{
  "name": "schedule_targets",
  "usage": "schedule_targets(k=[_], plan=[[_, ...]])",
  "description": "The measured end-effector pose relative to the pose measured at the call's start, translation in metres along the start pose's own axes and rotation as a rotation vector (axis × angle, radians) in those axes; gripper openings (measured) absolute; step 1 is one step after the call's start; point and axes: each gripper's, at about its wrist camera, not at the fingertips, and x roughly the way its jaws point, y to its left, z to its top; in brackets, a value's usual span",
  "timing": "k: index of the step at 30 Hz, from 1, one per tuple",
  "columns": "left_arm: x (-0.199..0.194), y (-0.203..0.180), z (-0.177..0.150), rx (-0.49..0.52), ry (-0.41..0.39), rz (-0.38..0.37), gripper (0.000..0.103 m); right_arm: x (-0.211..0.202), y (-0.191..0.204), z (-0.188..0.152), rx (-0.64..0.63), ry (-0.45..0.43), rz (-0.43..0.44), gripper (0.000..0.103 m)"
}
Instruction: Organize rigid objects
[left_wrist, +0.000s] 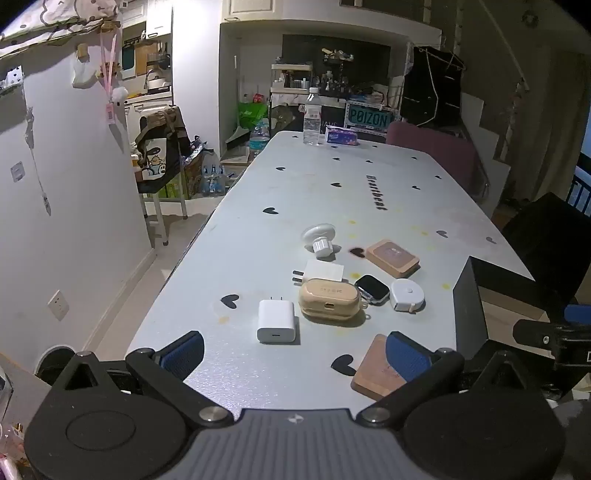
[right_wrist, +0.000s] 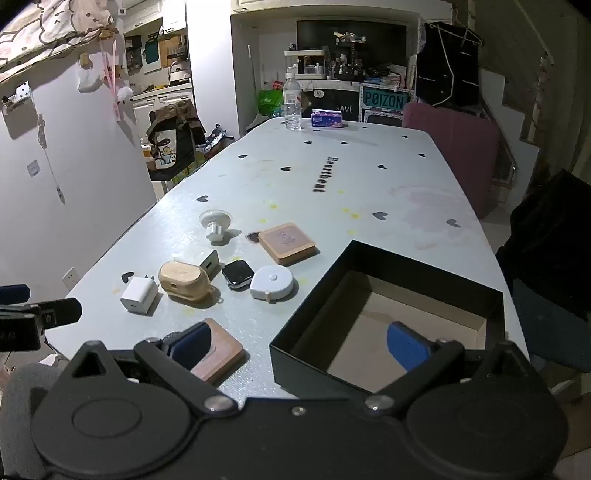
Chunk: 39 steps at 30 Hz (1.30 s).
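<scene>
Where the left wrist view is taken, the left gripper (left_wrist: 295, 349) is seen spread wide and empty at lower centre, a white charger (left_wrist: 276, 321) and tan earbud case (left_wrist: 328, 299) lying mid-frame. By the right wrist view, the right gripper (right_wrist: 300, 347) is likewise released, empty; an open black box (right_wrist: 391, 314) is recorded lower right, a tape measure (right_wrist: 272, 282) just left.

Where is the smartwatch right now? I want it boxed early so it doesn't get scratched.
In both views the smartwatch lies on the table, between the tan earbud case and the white tape measure, left of the open black box.
</scene>
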Motion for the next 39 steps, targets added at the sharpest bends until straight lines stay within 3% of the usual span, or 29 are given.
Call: schedule_targets(k=[39], plan=[[0.0001, -0.0002, -0.0001, 0.005, -0.003, 0.002, 0.103, -0.0024, -0.0024, -0.0005, -0.004, 0.011, -0.004, 0.103]])
